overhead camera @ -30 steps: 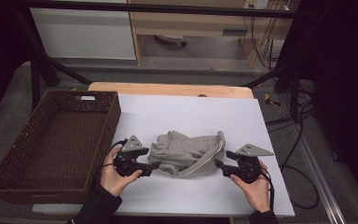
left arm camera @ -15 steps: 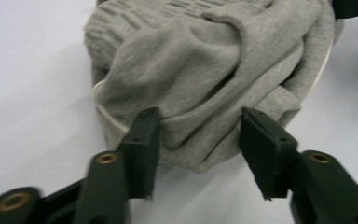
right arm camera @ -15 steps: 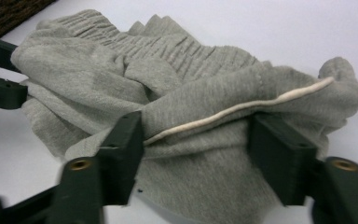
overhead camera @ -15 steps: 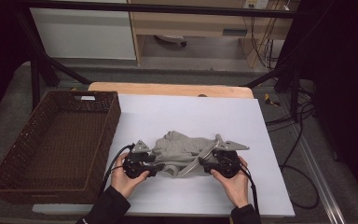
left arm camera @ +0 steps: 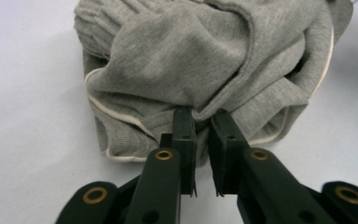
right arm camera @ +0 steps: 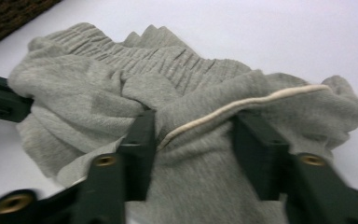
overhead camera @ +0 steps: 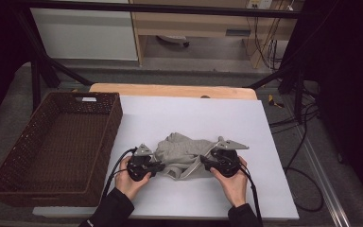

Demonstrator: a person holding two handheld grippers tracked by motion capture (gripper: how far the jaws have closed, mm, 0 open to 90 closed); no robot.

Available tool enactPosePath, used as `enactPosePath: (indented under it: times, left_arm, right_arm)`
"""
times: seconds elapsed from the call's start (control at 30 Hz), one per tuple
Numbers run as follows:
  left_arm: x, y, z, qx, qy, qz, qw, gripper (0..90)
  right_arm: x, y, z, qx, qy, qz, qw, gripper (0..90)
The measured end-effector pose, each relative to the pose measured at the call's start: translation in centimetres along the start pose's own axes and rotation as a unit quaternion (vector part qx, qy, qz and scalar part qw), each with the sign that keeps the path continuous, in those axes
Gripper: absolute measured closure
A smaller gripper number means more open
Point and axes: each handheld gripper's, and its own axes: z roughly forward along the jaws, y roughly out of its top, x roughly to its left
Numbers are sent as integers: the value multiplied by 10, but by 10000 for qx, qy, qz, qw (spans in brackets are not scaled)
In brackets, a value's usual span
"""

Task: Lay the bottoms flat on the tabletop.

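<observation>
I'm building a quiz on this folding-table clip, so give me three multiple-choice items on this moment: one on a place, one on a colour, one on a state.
1. Where is the wicker basket?
A. left of the white table top
B. right of it
C. on the garment

2. What colour is the crumpled garment?
A. red
B. grey with pale trim
C. black

3. How does the left gripper stand?
A. wide open above the cloth
B. inside the basket
C. pinched on a fold of the garment

Answers: 1 A, the high view shows the basket at the table's left edge. 2 B, both gripper views show grey knit with a cream edge. 3 C, the left gripper view shows its jaws nearly together, cloth bunched between the tips.
</observation>
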Motion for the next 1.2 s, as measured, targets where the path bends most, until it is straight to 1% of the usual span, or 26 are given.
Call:
enactPosePath:
  times: [0.03,0.07,0.1,0.17,0.23,0.3,0.37,0.43,0.5,0.57,0.67,0.7,0.73,0.77,0.8,0.83,0.87,0.9,0.93,1.0,1.03,1.07,1.1,1.13,1.17,1.2]
  left_arm:
    - [0,0,-2,-2,-10,13,10000,826]
    - [0,0,-4,-9,-8,15,10000,829]
    - [1,1,-7,-44,-21,18,10000,831]
    - [2,3,-16,-111,-39,24,9999,834]
    - [2,6,-25,-219,-38,52,9997,835]
    - [2,9,-35,-291,22,111,9995,838]
    - [2,14,-42,-353,112,179,9992,840]
    - [3,18,-49,-404,133,179,9989,842]
    - [4,21,-56,-485,156,178,9985,843]
    - [6,24,-63,-600,156,150,9980,844]
    - [5,29,-74,-711,167,180,9972,846]
    - [4,30,-78,-726,227,200,9969,846]
    - [4,31,-82,-747,275,228,9966,846]
    - [5,32,-85,-772,260,197,9965,847]
    - [6,32,-87,-731,219,191,9969,846]
    - [5,32,-86,-722,229,209,9969,846]
    - [4,32,-85,-692,258,231,9970,846]
    - [3,32,-82,-654,235,236,9973,846]
    - [2,31,-80,-661,200,240,9973,846]
    - [1,31,-76,-627,203,262,9975,845]
    - [0,31,-75,-608,194,266,9976,845]
    - [0,31,-75,-591,185,271,9977,845]
    - [0,31,-75,-578,176,276,9978,844]
    - [1,30,-75,-549,161,257,9980,845]
    - [1,30,-74,-526,150,242,9982,844]
    - [2,29,-74,-521,135,224,9983,844]
  right_arm:
    - [0,0,0,-3,-15,11,10000,667]
    - [-1,0,-2,-10,-49,-47,10000,784]
    - [-2,0,-4,-41,-70,-125,9999,867]
    - [-7,0,-12,-96,58,-69,9999,900]
    - [-12,0,-20,-140,144,-38,9998,900]
    - [-14,-1,-25,-143,207,4,9997,900]
    - [-15,-2,-28,-128,178,-85,9997,900]
    - [-16,-1,-30,-138,145,-131,9997,900]
    - [-21,1,-37,-235,135,-99,9996,900]
    - [-29,3,-48,-352,125,-14,9993,900]
    - [-39,3,-62,-428,112,-16,9990,900]
    - [-41,2,-66,-424,-32,-57,9991,900]
    - [-45,1,-71,-399,-205,-162,9989,900]
    - [-50,-1,-76,-432,-226,-115,9987,900]
    - [-56,-4,-81,-465,-201,-32,9987,900]
    - [-61,-7,-83,-390,-144,16,9991,900]
    - [-64,-10,-83,-284,-124,31,9995,900]
    - [-65,-13,-81,-213,-109,46,9997,900]
    - [-64,-17,-77,-187,-8,99,9998,900]
    - [-59,-21,-68,-183,239,198,9994,897]
    - [-55,-22,-62,-220,327,135,9991,826]
    - [-51,-21,-57,-221,360,89,9991,766]
    - [-47,-20,-53,-198,373,27,9991,734]
    - [-42,-18,-50,-230,443,-16,9988,715]
    - [-37,-16,-49,-286,532,-85,9981,675]
    - [-32,-13,-47,-312,581,-93,9978,637]
